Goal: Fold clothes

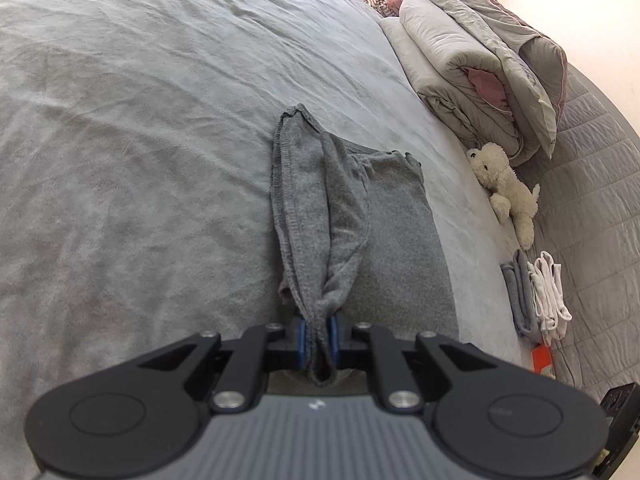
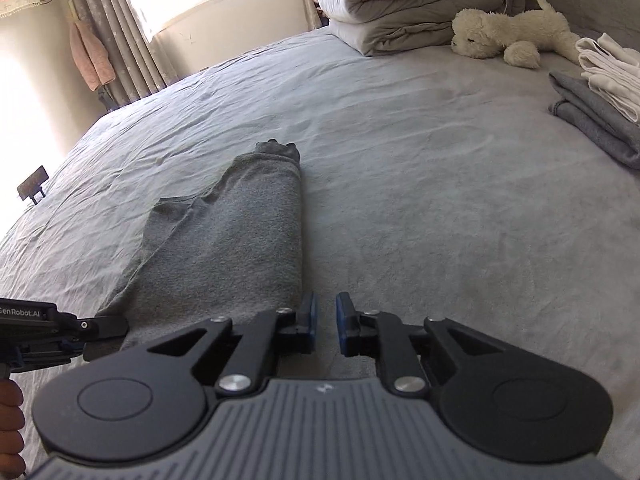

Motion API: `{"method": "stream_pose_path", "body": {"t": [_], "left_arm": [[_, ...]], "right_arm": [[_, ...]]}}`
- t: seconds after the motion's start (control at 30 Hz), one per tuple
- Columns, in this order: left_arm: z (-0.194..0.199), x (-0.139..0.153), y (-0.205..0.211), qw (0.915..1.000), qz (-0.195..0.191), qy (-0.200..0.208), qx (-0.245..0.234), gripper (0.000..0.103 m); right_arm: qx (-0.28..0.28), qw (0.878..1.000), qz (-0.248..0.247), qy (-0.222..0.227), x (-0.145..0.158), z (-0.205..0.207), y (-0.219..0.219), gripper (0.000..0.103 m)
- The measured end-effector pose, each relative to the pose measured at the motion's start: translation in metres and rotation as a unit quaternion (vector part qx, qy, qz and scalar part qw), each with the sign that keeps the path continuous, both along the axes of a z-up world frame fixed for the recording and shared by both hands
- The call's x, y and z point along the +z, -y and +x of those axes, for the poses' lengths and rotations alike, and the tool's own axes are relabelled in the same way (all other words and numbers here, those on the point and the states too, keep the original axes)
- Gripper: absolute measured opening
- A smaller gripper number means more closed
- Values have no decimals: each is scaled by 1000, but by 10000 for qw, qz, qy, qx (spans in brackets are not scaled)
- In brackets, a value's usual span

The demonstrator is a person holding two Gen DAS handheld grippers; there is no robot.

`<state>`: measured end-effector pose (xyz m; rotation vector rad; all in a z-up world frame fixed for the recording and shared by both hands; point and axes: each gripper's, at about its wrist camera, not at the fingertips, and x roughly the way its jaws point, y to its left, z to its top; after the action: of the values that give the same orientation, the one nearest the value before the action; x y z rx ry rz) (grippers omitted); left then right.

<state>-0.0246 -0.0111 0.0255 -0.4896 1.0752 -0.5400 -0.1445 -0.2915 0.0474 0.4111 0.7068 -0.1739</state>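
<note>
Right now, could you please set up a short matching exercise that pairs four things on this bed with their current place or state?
Things:
1. dark grey knit garment
2. cream plush toy dog
3. folded white clothes
4. right gripper

States:
A. stacked on a folded grey garment
B. jaws apart, holding nothing
C. pinched in the left gripper
D. lying beside the rolled grey quilt

Pairs: 1-C, 2-D, 3-A, 4-B

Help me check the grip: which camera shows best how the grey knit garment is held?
The left wrist view: the grey knit garment bunches into the left hand-held gripper, whose blue pads pinch it. The right wrist view shows the garment lying on the bed, the pinch hidden.
</note>
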Motion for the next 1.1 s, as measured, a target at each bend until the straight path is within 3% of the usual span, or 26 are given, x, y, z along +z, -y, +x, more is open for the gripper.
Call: {"method": "stream_pose_path", "body": {"t": [0.03,0.13,0.2,0.33,0.4,0.53,0.7,0.8,0.9,0.97,1.0,1.1], "left_arm": [[0,-1,0,10000,8,-16,5,12],[2,-3,-1,9999,-22,-104,38,12],[4,-3,-5,9997,-152,-200,81,12],[5,-5,-8,9991,-284,-299,113,12],[4,-7,-5,9994,-186,-267,97,12],[0,-4,-1,9999,-42,-113,49,12],[-1,0,-1,10000,-47,-47,32,12],[-1,0,0,10000,-53,-30,18,12],[-2,1,1,10000,-16,16,2,12],[-4,1,2,10000,43,69,-19,12],[-5,1,3,9999,96,110,-34,12],[-8,1,8,9993,280,238,-90,12]], "right_arm": [[-14,9998,200,20,-1,0,3,35],[70,9982,587,-30,-3,1,7,38],[296,9988,331,-191,-2,1,-1,39],[1195,9912,-445,-361,2,-2,-24,62],[1359,9865,-864,-296,0,-1,-39,67],[836,9913,-991,-242,-11,11,-43,67],[142,9987,-476,139,-7,12,-27,67],[-187,9991,-350,128,-10,14,-23,67],[-307,9988,-352,113,-13,16,-25,61],[-188,9987,-463,120,-11,16,-30,36],[-139,9987,-469,108,-10,16,-31,29],[-48,9990,-453,47,-9,13,-32,21]]}}
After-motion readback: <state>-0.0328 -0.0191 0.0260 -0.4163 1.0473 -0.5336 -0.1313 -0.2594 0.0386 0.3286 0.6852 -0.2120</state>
